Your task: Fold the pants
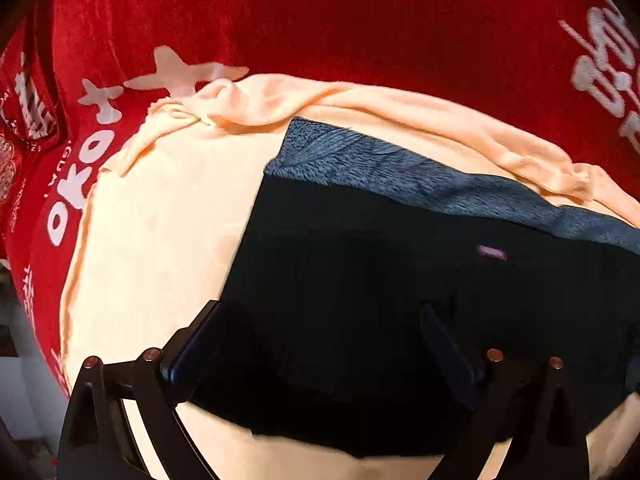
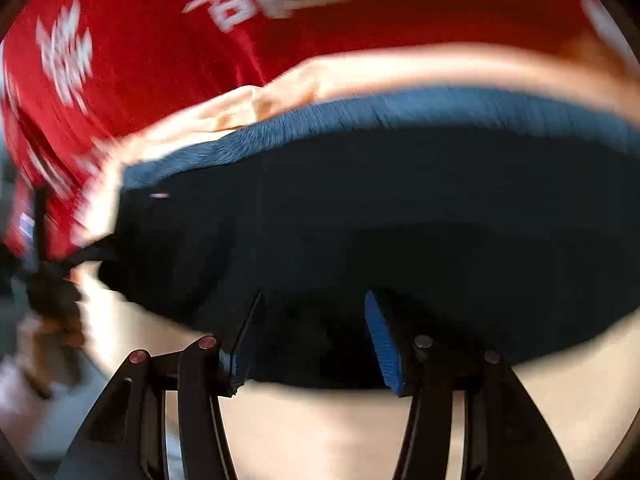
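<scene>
Dark folded pants (image 1: 360, 280) lie lengthwise left-to-right on peach cloth (image 1: 160, 240); left gripper (image 1: 320, 320) wide apart, right gripper (image 2: 312, 320) half-spread, both empty.

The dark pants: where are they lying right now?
In both wrist views the dark pants lie folded on the peach cloth, which covers a red printed blanket.

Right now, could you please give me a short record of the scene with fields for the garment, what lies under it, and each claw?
garment: dark pants, folded, fleecy blue lining showing along the far edge
under it: peach cloth on a red printed cover
left claw: open wide over the pants' near edge
right claw: open, nothing gripped, view blurred
</scene>
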Demonstrator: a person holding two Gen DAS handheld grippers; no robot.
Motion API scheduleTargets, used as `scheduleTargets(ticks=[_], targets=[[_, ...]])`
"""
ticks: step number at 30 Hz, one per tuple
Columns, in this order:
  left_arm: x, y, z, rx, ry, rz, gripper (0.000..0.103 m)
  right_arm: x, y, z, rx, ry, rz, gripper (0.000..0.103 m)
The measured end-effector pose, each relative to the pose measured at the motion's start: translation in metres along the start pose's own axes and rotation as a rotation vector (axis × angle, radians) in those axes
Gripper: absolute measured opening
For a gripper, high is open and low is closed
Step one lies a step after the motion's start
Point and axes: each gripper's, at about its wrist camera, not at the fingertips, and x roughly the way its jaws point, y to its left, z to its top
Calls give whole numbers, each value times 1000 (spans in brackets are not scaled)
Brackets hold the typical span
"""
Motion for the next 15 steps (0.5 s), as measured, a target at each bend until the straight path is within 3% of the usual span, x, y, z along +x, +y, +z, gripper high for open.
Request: scheduleTargets(ticks=[2,4,7,15], targets=[[-10,-11,-5,35,-15,-32,98,0,-8,-18,75,8,97,56],[-14,-32,-11,90,-22,-39,98,9,-6,-28,94,30,142,56],[-4,-52,-18,161,-9,13,98,20,-4,-36,99,51,172,56],[-2,-52,-24,159,-3,-2,98,31,-15,-30,183,-20,259,56]])
